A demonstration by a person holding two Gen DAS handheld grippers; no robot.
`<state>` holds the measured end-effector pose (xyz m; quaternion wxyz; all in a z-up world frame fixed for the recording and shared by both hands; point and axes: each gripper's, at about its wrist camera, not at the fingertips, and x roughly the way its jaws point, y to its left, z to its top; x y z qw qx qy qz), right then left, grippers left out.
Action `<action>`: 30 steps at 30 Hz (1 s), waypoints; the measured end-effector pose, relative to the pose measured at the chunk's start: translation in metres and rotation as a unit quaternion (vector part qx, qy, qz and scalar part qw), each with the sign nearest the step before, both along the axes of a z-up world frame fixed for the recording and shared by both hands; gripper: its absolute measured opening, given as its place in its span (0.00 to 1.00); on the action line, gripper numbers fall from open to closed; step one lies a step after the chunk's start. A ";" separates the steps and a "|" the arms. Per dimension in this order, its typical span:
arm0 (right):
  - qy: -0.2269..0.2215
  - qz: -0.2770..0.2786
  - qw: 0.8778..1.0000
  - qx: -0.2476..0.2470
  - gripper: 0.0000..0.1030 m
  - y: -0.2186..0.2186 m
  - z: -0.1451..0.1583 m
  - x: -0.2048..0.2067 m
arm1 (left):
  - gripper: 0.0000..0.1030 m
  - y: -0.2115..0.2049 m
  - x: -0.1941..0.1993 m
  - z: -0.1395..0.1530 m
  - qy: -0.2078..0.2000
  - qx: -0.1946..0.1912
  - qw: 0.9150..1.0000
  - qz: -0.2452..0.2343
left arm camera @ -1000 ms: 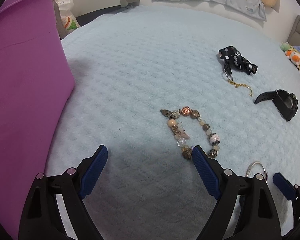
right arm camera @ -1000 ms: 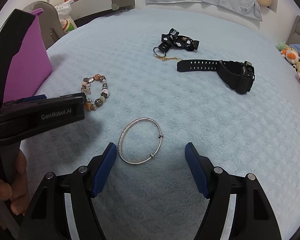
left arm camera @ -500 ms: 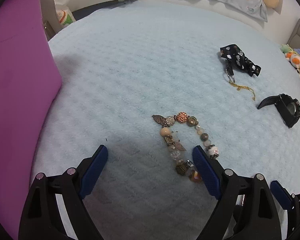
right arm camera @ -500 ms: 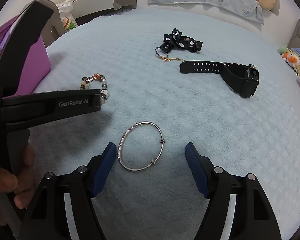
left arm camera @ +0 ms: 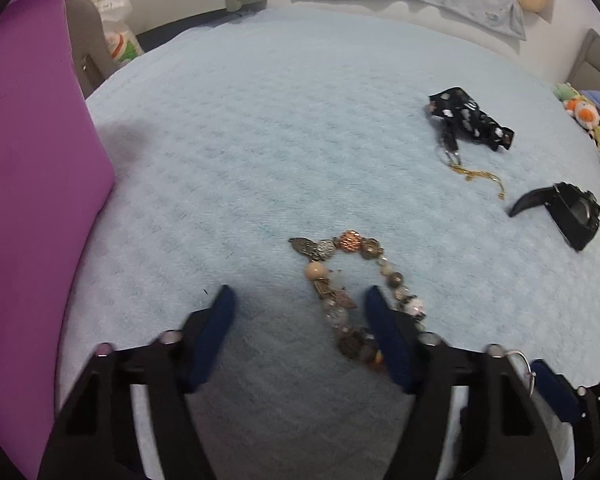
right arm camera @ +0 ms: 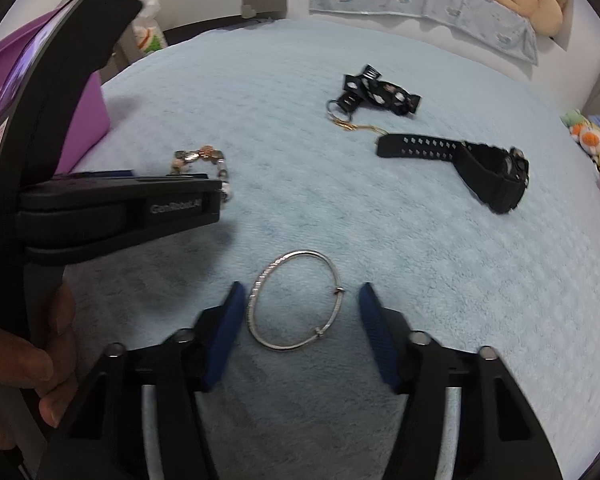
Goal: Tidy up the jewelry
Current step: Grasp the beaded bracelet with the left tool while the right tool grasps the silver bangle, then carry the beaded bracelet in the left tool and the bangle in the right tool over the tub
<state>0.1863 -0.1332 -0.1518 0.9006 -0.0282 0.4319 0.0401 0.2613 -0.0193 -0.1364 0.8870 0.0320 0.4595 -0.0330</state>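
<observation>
A beaded bracelet (left arm camera: 352, 240) lies on the light blue bedcover (left arm camera: 280, 120). My left gripper (left arm camera: 300, 308) is low over it with its jaws closing. The loop's left strand is between the blue pads, and the right finger (left arm camera: 380, 320) stands inside the loop. No pad presses on the beads. A silver bangle (right arm camera: 268, 272) lies flat between the pads of my right gripper (right arm camera: 302, 304), whose jaws are also closing. The left pad is almost at the rim, with a small gap on each side. The beaded bracelet (right arm camera: 204, 154) shows partly behind the left gripper's body.
A black watch (right arm camera: 492, 176), a black patterned strap with a key ring (right arm camera: 380, 94) and a thin gold chain (right arm camera: 360, 126) lie farther back. A purple box (left arm camera: 28, 160) stands at the left. A person's hand (right arm camera: 16, 360) holds the left gripper. Soft toys sit at the right edge.
Both pairs of jaws have narrowed. In the left view the beaded bracelet now sits closer in, with one strand between the pads. The bangle lies where it was.
</observation>
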 end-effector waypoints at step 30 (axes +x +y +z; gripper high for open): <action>-0.060 -0.006 0.994 0.087 0.44 -0.028 0.067 -0.057 | 0.09 0.034 -0.096 0.096 -0.067 -0.082 0.994 -0.018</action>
